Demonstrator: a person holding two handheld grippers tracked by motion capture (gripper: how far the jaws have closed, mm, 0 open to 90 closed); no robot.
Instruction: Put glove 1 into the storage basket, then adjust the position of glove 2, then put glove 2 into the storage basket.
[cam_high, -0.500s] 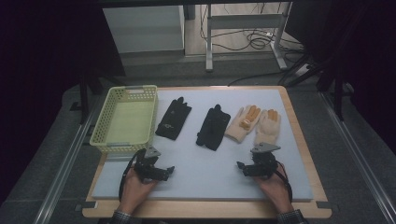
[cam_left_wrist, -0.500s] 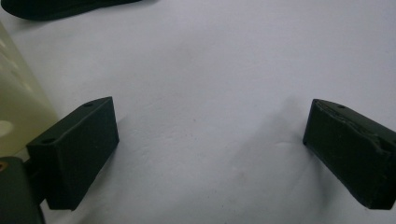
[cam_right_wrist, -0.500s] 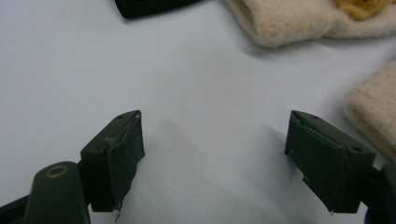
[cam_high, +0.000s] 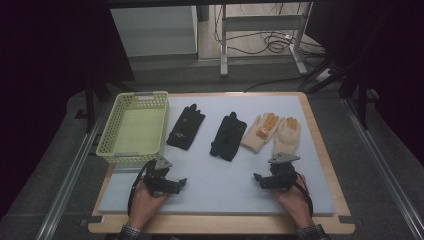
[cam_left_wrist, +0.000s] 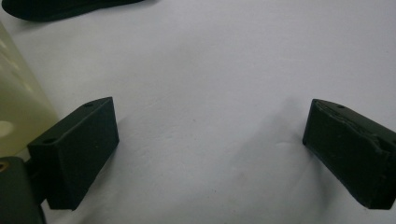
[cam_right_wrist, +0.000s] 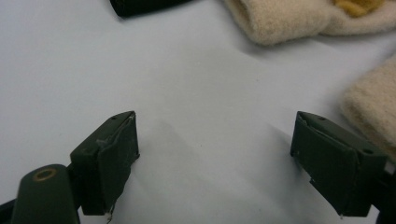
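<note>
Two black gloves (cam_high: 186, 126) (cam_high: 227, 135) and two cream gloves with orange palms (cam_high: 261, 131) (cam_high: 287, 135) lie in a row across the pale mat (cam_high: 225, 185). A yellow-green basket (cam_high: 135, 127) stands at the mat's left end. My left gripper (cam_high: 181, 184) rests low on the mat near the front, below the basket, jaws wide apart with nothing between them (cam_left_wrist: 210, 154). My right gripper (cam_high: 257, 178) sits low at the front right, just short of the cream gloves, open over bare mat (cam_right_wrist: 215, 154). A cream cuff (cam_right_wrist: 280, 18) lies ahead of it.
The mat lies on a wooden board (cam_high: 320, 145) with a metal frame around it. Beyond the far edge are a desk frame (cam_high: 260, 35) and loose cables on the floor. The basket's pale wall (cam_left_wrist: 18, 102) stands close at the left of the left gripper view.
</note>
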